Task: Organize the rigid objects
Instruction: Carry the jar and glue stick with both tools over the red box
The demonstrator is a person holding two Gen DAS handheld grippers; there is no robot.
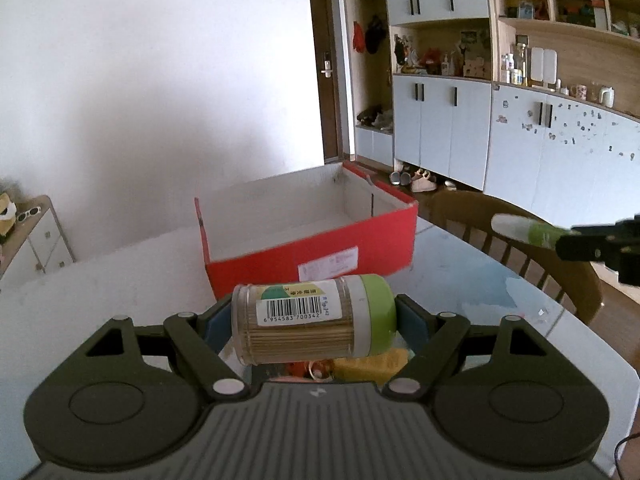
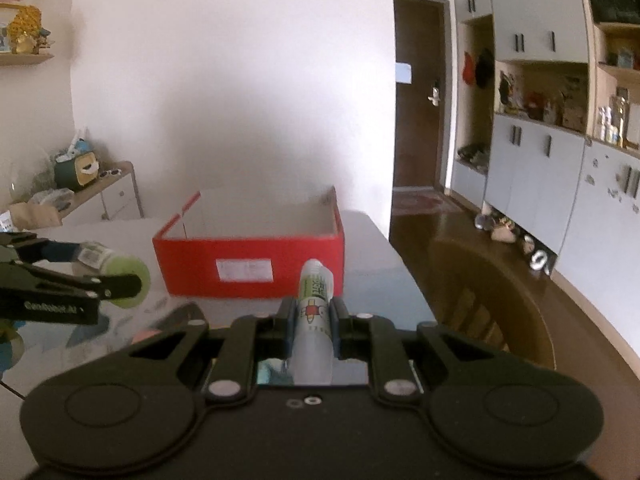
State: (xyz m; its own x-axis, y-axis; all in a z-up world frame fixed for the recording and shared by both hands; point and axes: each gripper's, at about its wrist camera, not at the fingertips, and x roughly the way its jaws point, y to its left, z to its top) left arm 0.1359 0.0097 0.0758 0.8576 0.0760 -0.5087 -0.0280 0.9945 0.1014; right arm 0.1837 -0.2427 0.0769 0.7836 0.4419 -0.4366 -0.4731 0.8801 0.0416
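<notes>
Clear plastic toothpick jar (image 1: 308, 320); matt red cardboard box (image 1: 312, 240).

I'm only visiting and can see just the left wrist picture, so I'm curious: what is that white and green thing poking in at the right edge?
Observer: A white tube with green print, clamped in the right hand-held gripper, its nose toward the red box.
Operator: Is there any picture on it?
Observer: Yes, a small red and yellow figure, right where the gripper clamps it.
Operator: How does my jar look from over there?
Observer: The toothpick jar shows its round green cap end, with one finger of the left hand-held gripper lying across that cap.
</notes>
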